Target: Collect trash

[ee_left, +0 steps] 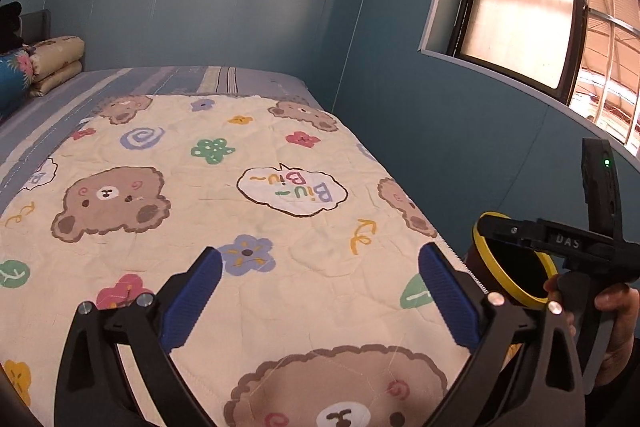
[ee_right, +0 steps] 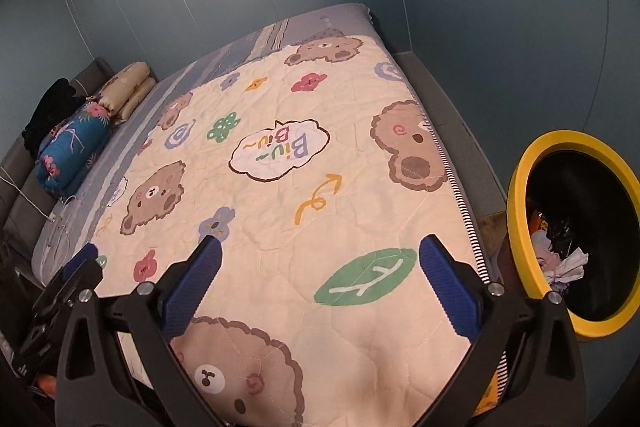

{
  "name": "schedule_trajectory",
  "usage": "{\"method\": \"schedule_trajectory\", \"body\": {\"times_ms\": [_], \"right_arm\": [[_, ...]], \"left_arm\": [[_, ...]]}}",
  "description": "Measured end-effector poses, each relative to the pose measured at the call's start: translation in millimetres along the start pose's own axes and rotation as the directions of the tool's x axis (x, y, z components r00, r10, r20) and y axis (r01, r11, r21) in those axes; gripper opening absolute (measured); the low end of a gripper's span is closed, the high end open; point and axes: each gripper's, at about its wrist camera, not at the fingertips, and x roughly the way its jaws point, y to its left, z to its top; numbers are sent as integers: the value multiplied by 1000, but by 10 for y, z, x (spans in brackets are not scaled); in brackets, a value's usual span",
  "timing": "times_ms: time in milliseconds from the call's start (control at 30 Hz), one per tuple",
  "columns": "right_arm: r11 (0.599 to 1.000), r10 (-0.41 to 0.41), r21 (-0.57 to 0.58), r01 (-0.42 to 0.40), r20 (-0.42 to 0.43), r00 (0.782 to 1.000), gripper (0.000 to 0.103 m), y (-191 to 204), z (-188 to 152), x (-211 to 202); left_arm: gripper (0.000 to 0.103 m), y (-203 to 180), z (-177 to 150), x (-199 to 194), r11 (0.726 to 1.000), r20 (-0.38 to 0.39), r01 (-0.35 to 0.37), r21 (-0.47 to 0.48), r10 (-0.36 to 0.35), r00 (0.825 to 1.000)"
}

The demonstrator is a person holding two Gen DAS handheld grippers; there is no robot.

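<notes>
Both my left hand-held gripper [ee_left: 320, 295] and right hand-held gripper [ee_right: 320, 287] gape wide, empty; I should scan the bed [ee_right: 280, 227] slowly, since the bin [ee_right: 520, 227] already holds trash.

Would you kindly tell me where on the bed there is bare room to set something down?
The bear quilt lies bare from the striped sheet to its near edge; nothing rests on it. The crowded spot is the far left end, with the folded bedding and blue floral bundle. The yellow-rimmed bin borders the right side.
</notes>
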Motion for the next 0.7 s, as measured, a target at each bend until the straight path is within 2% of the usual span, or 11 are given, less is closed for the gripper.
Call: {"method": "schedule_trajectory", "body": {"times_ms": [133,200,333,367,533,700], "right_arm": [[995,-88,-43,92,75,993,95,187,-108,-122],[986,-148,-62,158,142,979,95,323,-180,-255],[977,-184,-68,205,232,955,95,410,-263,-431],[973,-201,-59,224,266,943,95,440,-309,-509],[968,-223,-31,248,335,915,95,462,-369,-690],[958,-242,-33,283,428,871,95,530,-441,-886]], "left_arm": [[95,-2,-50,-291,999,96,-40,-5,40,995],[95,-4,-35,-408,999,131,-46,-9,47,990],[95,-58,-21,-642,998,202,-60,-4,59,978],[95,-85,-18,-699,997,218,-71,3,69,973],[95,-121,-37,-837,996,254,-88,-9,87,963],[95,-146,-52,-870,993,269,-119,-3,115,956]]}}
